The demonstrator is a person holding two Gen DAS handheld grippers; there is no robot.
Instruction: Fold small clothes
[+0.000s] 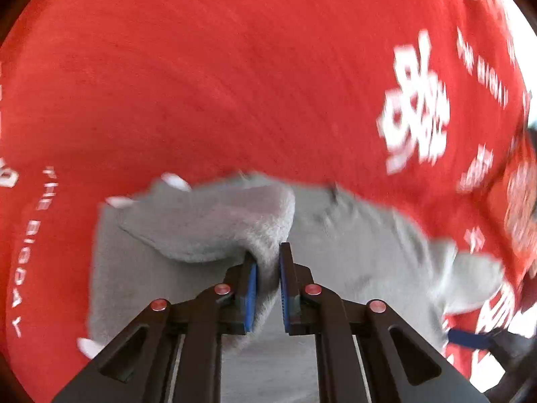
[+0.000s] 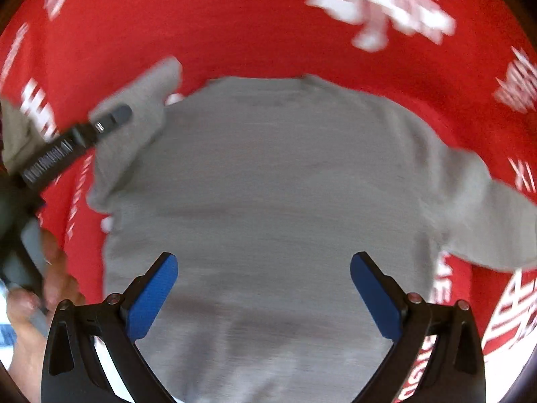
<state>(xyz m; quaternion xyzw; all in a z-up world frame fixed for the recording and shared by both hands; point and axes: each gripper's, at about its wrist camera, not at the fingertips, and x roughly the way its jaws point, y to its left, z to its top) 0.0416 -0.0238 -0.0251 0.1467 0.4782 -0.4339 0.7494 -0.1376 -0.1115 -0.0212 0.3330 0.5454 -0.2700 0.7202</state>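
A small grey long-sleeved top lies flat on a red cloth. In the left wrist view my left gripper is shut on a fold of the top's grey sleeve, which is lifted and doubled over the body. The right wrist view shows that same gripper at the upper left, pinching the sleeve. My right gripper hangs open over the lower middle of the top, with only flat fabric below its blue pads. The other sleeve stretches out to the right.
The red cloth with white printed lettering covers the whole surface around the top. A person's hand holds the left gripper's handle at the left edge of the right wrist view. Both views are blurred by motion.
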